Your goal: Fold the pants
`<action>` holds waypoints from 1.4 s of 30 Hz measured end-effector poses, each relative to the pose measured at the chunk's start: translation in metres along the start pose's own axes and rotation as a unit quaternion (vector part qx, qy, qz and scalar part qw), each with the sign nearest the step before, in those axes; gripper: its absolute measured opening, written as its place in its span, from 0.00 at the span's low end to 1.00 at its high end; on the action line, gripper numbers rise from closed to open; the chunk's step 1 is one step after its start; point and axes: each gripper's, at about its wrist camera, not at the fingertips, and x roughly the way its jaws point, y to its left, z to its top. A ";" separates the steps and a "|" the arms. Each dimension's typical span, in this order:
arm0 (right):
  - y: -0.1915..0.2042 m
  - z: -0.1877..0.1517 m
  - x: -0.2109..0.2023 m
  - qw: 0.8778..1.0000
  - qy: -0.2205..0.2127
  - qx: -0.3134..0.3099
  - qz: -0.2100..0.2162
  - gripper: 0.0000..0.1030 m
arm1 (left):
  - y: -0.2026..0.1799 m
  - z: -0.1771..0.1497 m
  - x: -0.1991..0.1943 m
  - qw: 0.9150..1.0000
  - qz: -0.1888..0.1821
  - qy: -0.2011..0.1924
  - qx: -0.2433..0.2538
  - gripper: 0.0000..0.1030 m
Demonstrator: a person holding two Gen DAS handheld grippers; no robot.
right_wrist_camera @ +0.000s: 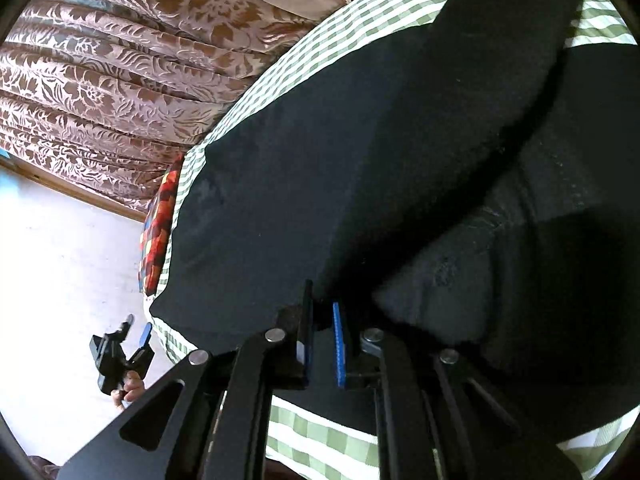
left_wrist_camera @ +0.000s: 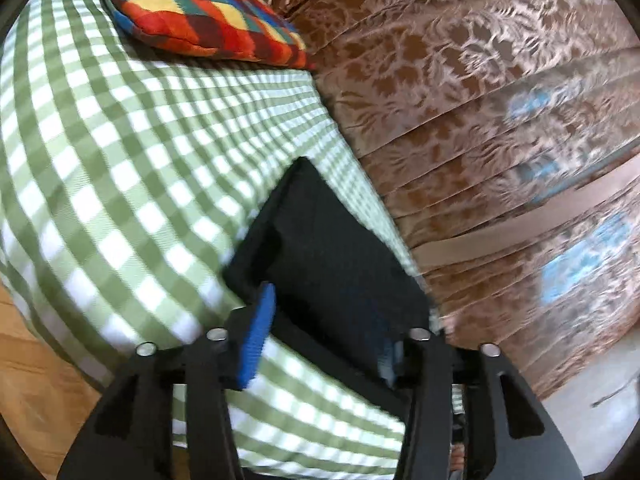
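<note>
The black pants (right_wrist_camera: 360,140) lie spread over a green checked bedsheet (right_wrist_camera: 320,436). My right gripper (right_wrist_camera: 322,346) is shut on a fold of the pants at their near edge, with dark cloth pinched between its blue pads (right_wrist_camera: 339,352). In the left wrist view, a flat end of the pants (left_wrist_camera: 332,248) reaches toward my left gripper (left_wrist_camera: 322,348). That gripper stands open, and its blue pads (left_wrist_camera: 256,340) are apart from the cloth. The right wrist view shows the left gripper (right_wrist_camera: 137,330) small at the left, open, with a hand (right_wrist_camera: 128,392) holding it.
A colourful checked pillow (left_wrist_camera: 200,12) rests at the head of the bed (left_wrist_camera: 120,160). A brown floral curtain (left_wrist_camera: 480,80) hangs along the bed's far side. Wooden floor (left_wrist_camera: 24,360) shows at the lower left, and a pale surface (right_wrist_camera: 60,260) lies beyond the bed's end.
</note>
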 end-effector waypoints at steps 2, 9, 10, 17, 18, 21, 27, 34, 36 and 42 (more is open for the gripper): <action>-0.001 -0.003 -0.002 1.000 0.000 -0.002 0.001 0.07 | -0.006 0.002 0.009 1.000 0.012 0.007 0.001 0.47; 0.018 -0.003 -0.018 0.999 -0.018 -0.029 0.000 0.06 | -0.024 0.006 0.038 0.994 0.095 0.008 0.044 0.06; 0.023 -0.005 -0.025 0.999 -0.023 -0.038 0.004 0.06 | -0.026 0.006 0.035 0.994 0.097 0.005 0.051 0.06; 0.024 -0.028 -0.031 0.998 -0.005 -0.059 -0.004 0.06 | -0.009 0.002 0.028 0.994 0.103 0.012 0.039 0.06; 0.017 -0.032 -0.027 0.999 0.000 -0.046 -0.006 0.06 | -0.007 0.001 0.029 0.994 0.104 0.012 0.035 0.06; 0.020 -0.034 -0.029 0.999 -0.004 -0.047 -0.005 0.06 | -0.005 0.001 0.032 0.993 0.112 0.019 0.039 0.06; 0.030 -0.042 -0.036 0.997 0.000 -0.079 -0.015 0.05 | -0.005 -0.002 0.027 0.992 0.115 0.021 0.053 0.06; 0.005 -0.040 -0.016 0.999 0.025 -0.045 -0.003 0.16 | 0.003 -0.012 0.038 0.985 0.156 0.042 0.063 0.10; 0.005 -0.036 -0.028 0.998 0.025 -0.057 -0.007 0.37 | 0.001 -0.007 0.032 0.983 0.170 0.039 0.058 0.31; -0.007 0.014 -0.094 0.994 -0.085 -0.037 -0.054 0.64 | -0.030 0.002 0.010 0.976 0.194 -0.022 0.100 0.35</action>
